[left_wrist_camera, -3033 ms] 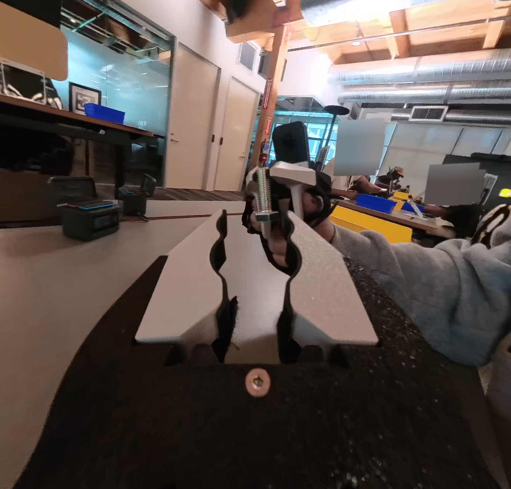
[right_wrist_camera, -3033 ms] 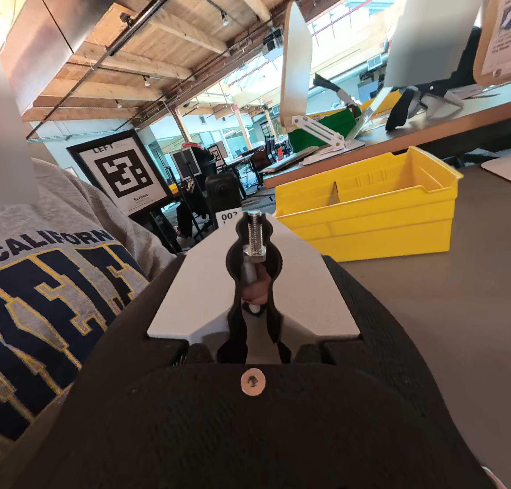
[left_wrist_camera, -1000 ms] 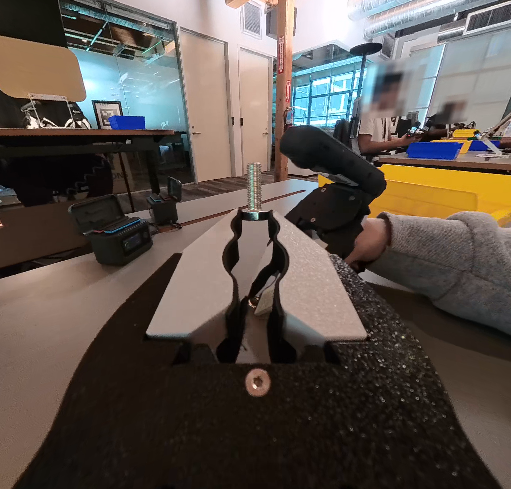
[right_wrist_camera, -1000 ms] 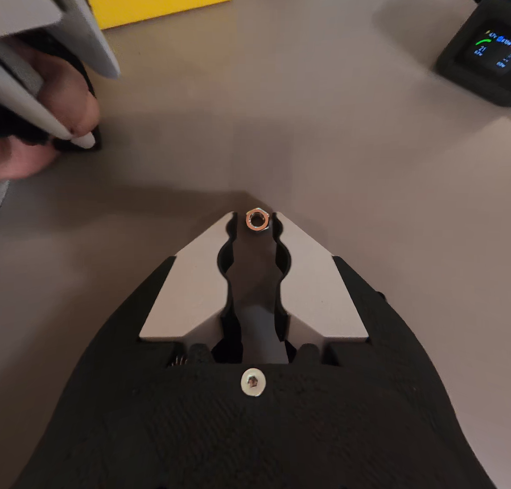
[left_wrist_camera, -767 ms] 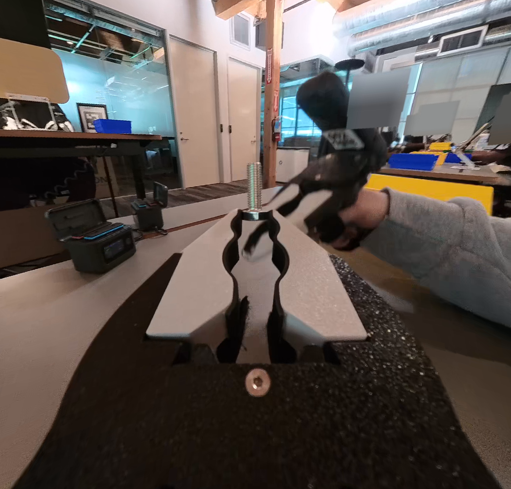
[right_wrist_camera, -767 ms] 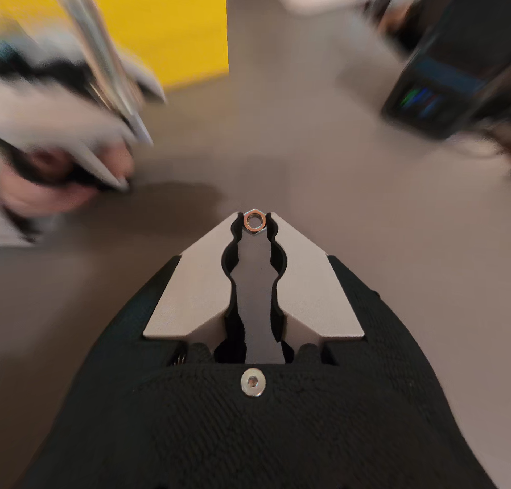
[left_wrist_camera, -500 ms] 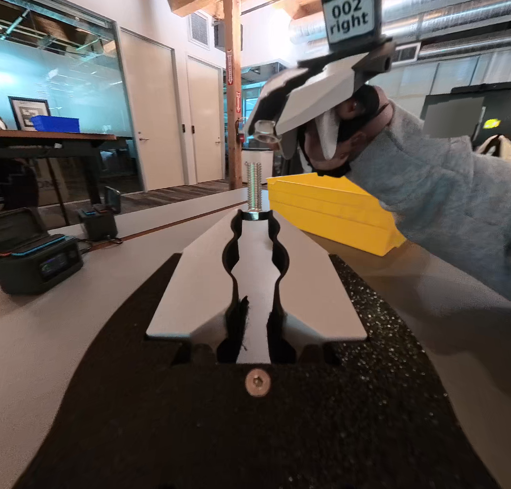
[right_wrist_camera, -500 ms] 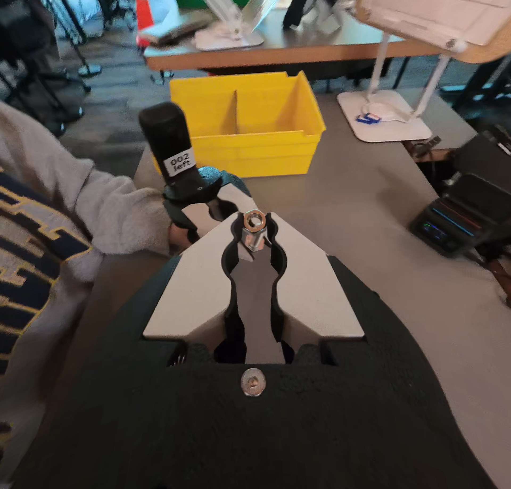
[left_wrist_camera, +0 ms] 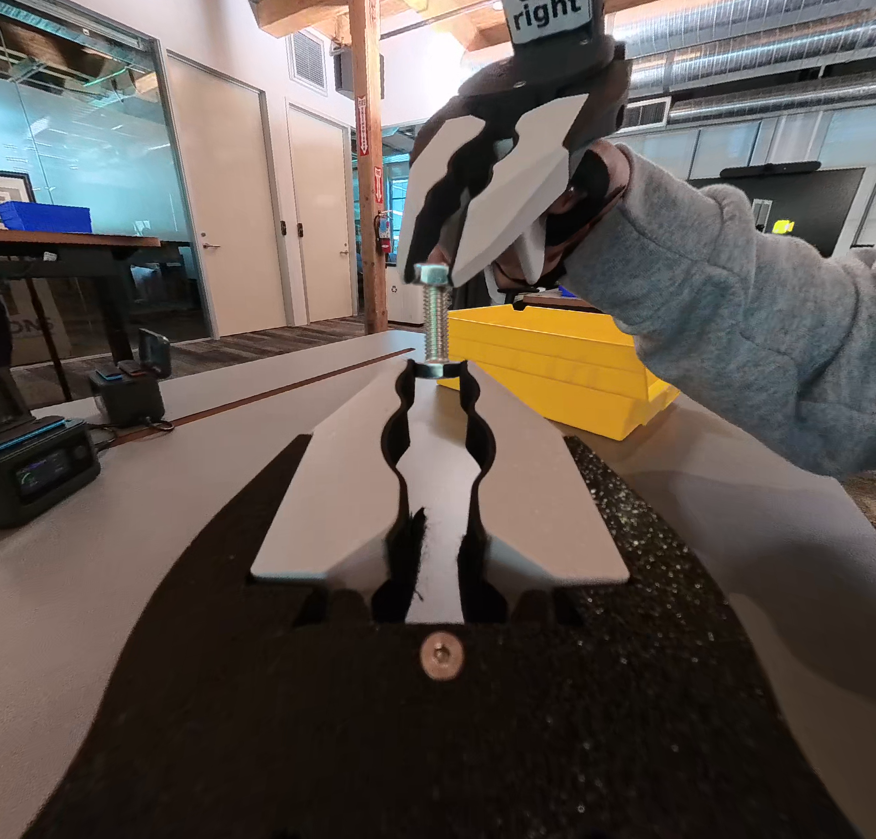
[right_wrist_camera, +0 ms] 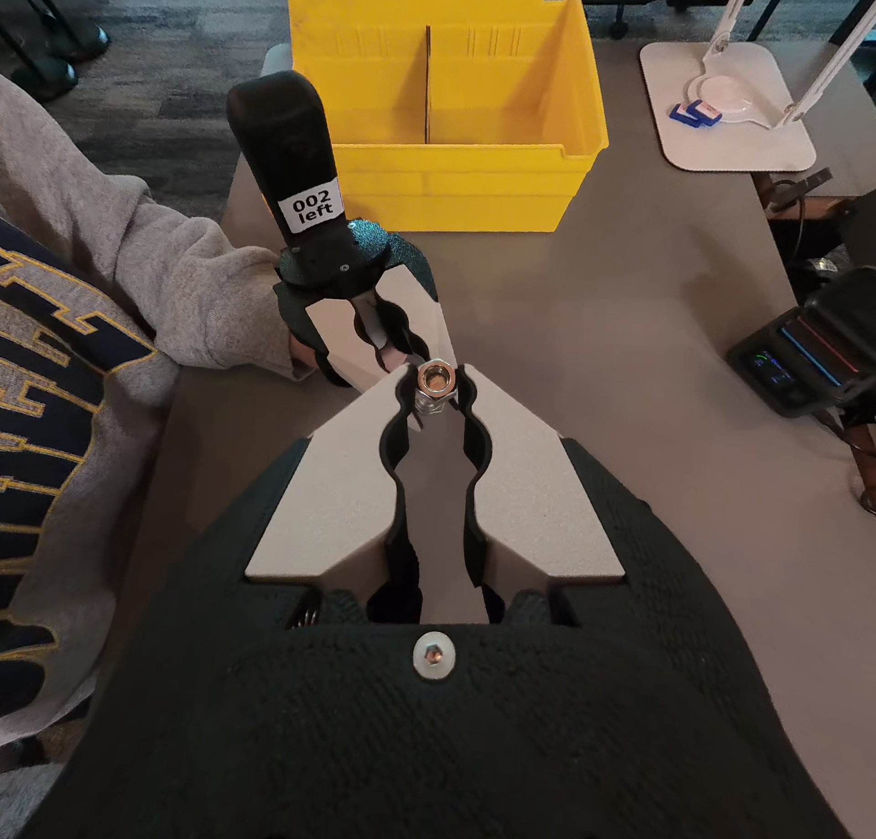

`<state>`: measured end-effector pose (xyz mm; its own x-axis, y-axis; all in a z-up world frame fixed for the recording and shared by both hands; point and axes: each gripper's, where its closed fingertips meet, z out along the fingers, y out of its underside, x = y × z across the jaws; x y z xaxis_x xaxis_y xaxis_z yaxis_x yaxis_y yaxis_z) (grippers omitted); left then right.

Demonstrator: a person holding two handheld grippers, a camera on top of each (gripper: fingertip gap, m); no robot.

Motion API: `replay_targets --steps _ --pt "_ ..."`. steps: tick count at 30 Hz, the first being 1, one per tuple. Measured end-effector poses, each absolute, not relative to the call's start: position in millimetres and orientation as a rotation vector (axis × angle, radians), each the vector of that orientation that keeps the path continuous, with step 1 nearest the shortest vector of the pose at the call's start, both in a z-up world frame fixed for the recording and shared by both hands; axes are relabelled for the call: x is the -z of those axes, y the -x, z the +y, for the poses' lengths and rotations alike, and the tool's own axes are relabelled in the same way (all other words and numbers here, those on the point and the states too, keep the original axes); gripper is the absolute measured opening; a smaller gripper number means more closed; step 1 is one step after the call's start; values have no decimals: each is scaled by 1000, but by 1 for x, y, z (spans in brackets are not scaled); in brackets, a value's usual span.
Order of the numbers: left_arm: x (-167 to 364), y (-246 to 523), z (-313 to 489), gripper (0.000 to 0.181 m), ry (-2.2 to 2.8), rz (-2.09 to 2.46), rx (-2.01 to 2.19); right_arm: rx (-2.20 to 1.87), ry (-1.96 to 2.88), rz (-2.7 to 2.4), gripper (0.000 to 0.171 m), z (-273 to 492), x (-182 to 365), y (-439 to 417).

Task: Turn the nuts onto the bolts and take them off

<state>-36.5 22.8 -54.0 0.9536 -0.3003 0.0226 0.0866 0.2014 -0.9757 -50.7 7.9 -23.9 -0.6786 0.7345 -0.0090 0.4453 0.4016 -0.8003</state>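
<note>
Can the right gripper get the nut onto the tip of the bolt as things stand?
Probably yes: the right gripper holds the nut right at the tip of the upright bolt, which the left gripper clamps by its head. Nothing stands between them.

Open-plan office or lab: glass-walled meeting room [left_wrist_camera: 85,190] at left, exposed ducts [left_wrist_camera: 758,24] upper right, timber post [left_wrist_camera: 367,161] centre, yellow bin [right_wrist_camera: 441,105] on grey worktop [right_wrist_camera: 616,342].

bolt [left_wrist_camera: 436,325] silver | nut [right_wrist_camera: 436,380] silver | bin [right_wrist_camera: 445,185] yellow | sleeve [left_wrist_camera: 739,323] grey | table [right_wrist_camera: 616,342] grey-brown
</note>
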Motion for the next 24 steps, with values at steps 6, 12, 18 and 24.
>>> replay_targets --steps 6,12,18,24 --pt "51 33 21 16 1324 197 300 -1182 1009 -2339 16 7 22 47" --pt "46 29 17 16 1274 193 396 -1287 974 -2304 16 2 17 44" --pt "45 27 16 16 1267 196 420 -1349 976 -2257 16 1 15 44" --pt "42 26 14 16 1244 196 454 -1371 949 -2235 16 -1 12 44"
